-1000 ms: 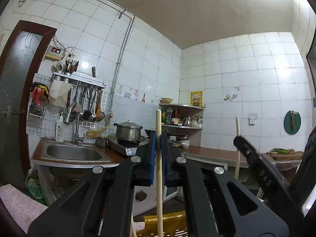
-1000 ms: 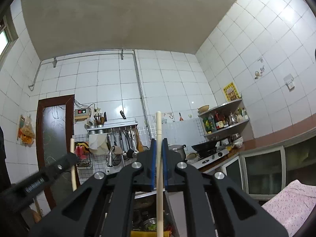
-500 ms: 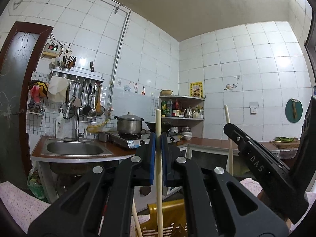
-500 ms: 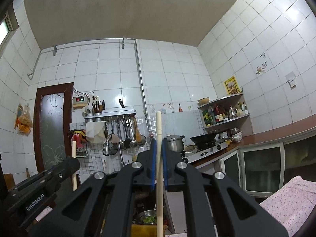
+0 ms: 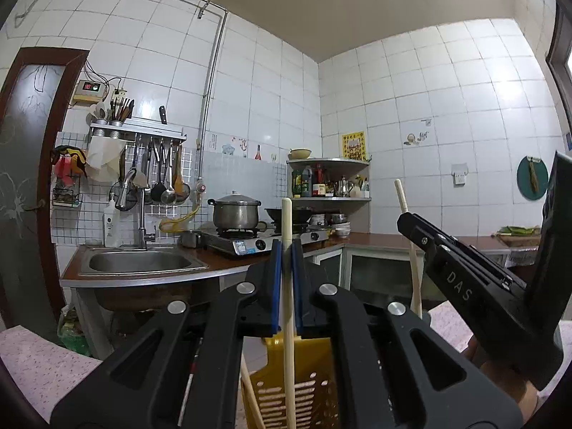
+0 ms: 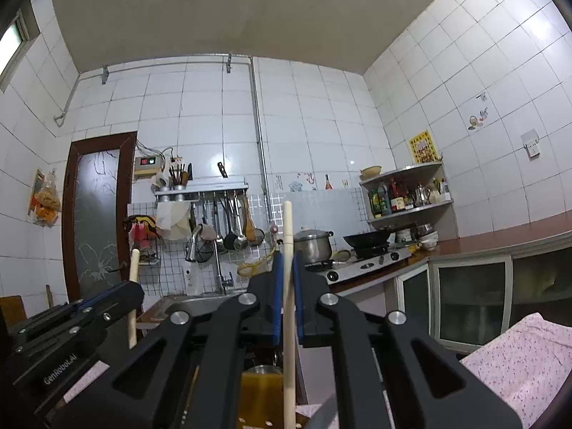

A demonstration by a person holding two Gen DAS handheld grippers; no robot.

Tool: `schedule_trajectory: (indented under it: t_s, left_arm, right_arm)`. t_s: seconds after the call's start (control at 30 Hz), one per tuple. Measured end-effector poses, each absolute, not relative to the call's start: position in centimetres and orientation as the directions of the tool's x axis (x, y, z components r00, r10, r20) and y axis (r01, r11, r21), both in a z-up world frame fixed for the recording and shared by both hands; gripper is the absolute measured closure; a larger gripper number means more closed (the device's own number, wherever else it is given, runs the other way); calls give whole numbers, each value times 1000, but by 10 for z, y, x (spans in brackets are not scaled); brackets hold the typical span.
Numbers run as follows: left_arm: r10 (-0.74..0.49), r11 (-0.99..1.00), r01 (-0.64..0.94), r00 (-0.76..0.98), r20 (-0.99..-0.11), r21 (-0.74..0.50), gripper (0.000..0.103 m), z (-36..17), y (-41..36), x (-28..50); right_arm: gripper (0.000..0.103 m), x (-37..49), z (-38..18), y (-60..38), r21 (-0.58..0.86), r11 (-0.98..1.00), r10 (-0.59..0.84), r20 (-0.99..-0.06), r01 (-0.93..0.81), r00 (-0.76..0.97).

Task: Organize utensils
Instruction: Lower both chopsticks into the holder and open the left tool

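The left gripper point(image 5: 285, 250) fingers are clamping one upright chopstick point(image 5: 288, 307) above a yellow basket point(image 5: 296, 386); at three o'clock, the right gripper point(image 6: 286, 261) fingers are clamping a second chopstick point(image 6: 289, 307).

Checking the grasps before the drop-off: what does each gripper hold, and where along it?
Each holds one pale chopstick upright, pinched partway along with the top sticking out: left gripper on its chopstick, right gripper on its chopstick.

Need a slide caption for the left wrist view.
Left claw shut on a pale wooden chopstick above a yellow slotted plastic basket; right claw alongside.
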State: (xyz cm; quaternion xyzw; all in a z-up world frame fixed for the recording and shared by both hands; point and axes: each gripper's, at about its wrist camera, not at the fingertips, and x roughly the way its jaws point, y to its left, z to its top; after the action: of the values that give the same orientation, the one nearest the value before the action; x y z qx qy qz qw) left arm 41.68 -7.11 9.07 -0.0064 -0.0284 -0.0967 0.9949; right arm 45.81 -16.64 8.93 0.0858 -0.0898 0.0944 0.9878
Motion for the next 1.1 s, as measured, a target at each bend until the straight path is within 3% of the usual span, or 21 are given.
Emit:
schedule_trajectory:
  t_s: [0.5, 0.57, 0.6, 0.63, 0.67, 0.73, 0.83, 1.1]
  left_arm:
    - [-144, 988, 139, 987, -78, -63, 98, 68, -60, 406]
    - [-137, 989, 129, 985, -106, -76, 91, 68, -56, 403]
    - [-129, 989, 119, 984, -119, -87, 76, 68, -52, 400]
    - [-120, 989, 107, 984, -129, -99, 60, 70, -48, 397]
    - [-109, 989, 94, 985, -134, -110, 54, 72, -45, 392]
    - [-91, 990, 74, 985, -143, -120, 40, 78, -36, 379]
    - [-100, 988, 76, 979, -177, -137, 29, 85, -25, 361]
    - [-103, 984, 56, 953, -284, -168, 5, 92, 12, 300]
  right_arm:
    - [95, 442, 56, -164, 102, 982, 155, 53, -160, 986]
    - [91, 439, 57, -165, 104, 981, 164, 26, -166, 986]
    - [72, 436, 58, -166, 105, 980, 170, 8, -170, 985]
    - [61, 432, 59, -168, 110, 979, 173, -2, -172, 985]
    - [47, 425, 61, -170, 115, 980, 164, -9, -162, 986]
    - [47, 416, 66, -172, 112, 981, 162, -28, -158, 986]
    - [45, 397, 71, -176, 114, 982, 159, -72, -150, 985]
    - [27, 333, 69, -175, 56, 996, 80, -205, -70, 975]
